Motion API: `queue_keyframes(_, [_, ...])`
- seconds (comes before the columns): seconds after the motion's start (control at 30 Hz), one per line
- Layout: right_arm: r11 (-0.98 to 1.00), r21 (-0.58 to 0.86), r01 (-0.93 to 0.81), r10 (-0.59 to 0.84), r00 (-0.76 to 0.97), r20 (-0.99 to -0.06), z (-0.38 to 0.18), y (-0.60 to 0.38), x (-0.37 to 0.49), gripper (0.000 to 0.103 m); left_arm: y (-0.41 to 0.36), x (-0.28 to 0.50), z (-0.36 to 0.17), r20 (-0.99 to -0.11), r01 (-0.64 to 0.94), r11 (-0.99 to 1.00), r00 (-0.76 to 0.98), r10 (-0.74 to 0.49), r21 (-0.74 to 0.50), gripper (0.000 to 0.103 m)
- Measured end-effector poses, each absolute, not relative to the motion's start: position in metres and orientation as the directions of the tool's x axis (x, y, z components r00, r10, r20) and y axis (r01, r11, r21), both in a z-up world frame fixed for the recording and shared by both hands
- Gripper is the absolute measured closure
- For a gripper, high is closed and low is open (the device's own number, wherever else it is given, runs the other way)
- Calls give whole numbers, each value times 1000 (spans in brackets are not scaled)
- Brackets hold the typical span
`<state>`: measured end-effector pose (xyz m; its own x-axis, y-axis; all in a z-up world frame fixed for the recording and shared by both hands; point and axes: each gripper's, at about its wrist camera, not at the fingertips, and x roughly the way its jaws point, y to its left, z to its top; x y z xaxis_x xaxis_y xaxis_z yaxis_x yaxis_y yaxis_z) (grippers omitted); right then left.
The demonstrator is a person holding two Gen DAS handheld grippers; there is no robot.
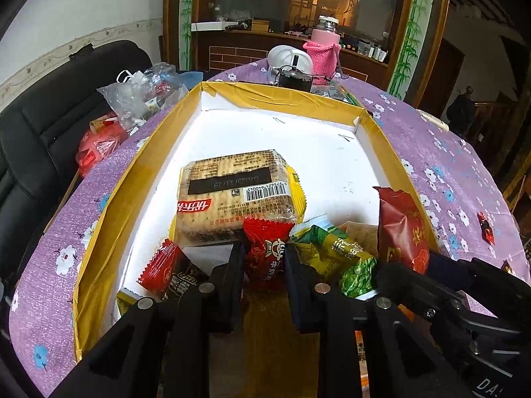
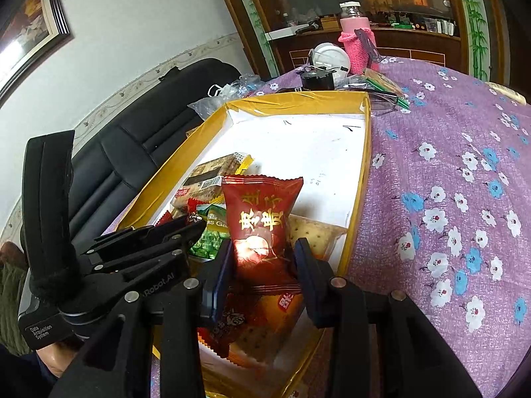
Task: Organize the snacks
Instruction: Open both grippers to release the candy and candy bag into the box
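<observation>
The worktop is round and covered by a purple cloth printed with white and blue flowers. Directly on it sits a large shallow box with yellow-taped rims and a white floor, holding the snack packets, and behind the box stand a small black device, a white bowl-shaped thing and a bottle in a pink knitted sleeve. A small red wrapped sweet lies alone on the cloth well to the right of the box.
</observation>
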<state>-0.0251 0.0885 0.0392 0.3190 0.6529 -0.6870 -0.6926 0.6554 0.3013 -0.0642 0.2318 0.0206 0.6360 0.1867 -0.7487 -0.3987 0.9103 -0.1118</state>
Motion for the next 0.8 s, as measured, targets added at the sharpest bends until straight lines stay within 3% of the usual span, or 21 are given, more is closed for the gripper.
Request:
queue_keyframes(0.6, [659, 311, -685, 661, 330, -674, 43, 81, -31, 66, 233, -67, 21, -738, -392, 910, 652, 173, -133, 78])
queue_keyframes(0.8, [659, 326, -677, 673, 339, -657, 48, 72, -35, 66, 233, -71, 23, -725, -393, 909, 665, 179, -137, 65])
